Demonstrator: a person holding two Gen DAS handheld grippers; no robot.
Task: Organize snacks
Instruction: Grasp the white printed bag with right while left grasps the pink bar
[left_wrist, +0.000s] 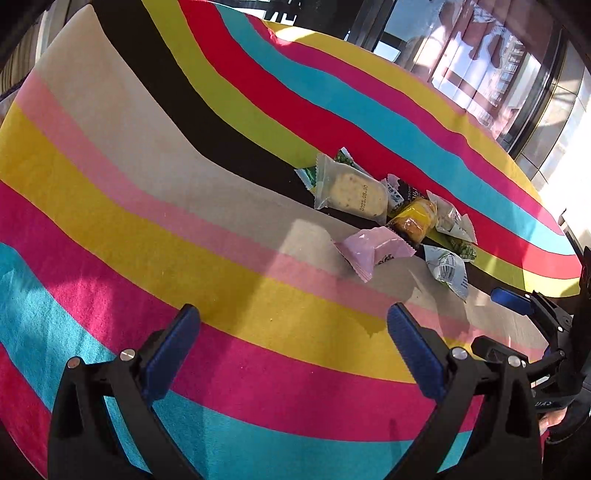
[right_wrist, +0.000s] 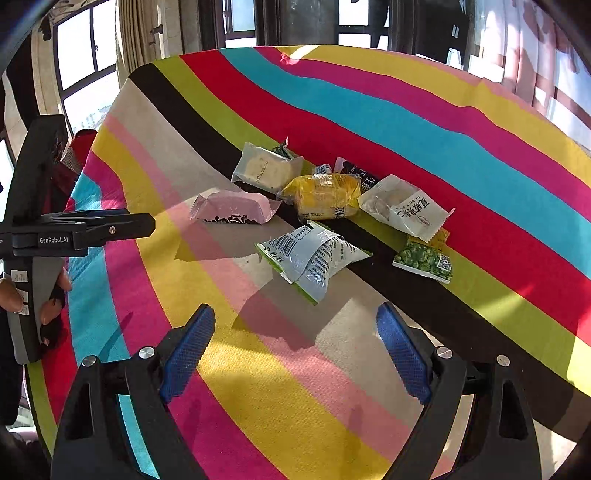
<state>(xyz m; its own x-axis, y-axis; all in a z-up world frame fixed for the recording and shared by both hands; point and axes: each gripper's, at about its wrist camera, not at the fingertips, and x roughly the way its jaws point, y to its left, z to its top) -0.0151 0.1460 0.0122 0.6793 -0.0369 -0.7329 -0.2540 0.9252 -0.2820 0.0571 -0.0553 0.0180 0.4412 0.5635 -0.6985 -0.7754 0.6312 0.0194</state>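
On the striped desk (right_wrist: 424, 122), snack packets (right_wrist: 314, 254) are heaped ahead of the right tongs (right_wrist: 295, 350) and left tongs (left_wrist: 293, 343); both are spread wide, empty.

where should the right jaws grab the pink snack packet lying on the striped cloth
Grip the pink snack packet across its puffed middle, coming from above on the near side. It lies flat and long on the striped cloth, apart from the pile; its crimped ends are thin and likely to slip.

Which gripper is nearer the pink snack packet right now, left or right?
Left, as far as these views show. The left gripper, jaws open, has its tips just beside the pink snack packet. The right gripper, open too, hangs further back, with the white barcode packet ahead.
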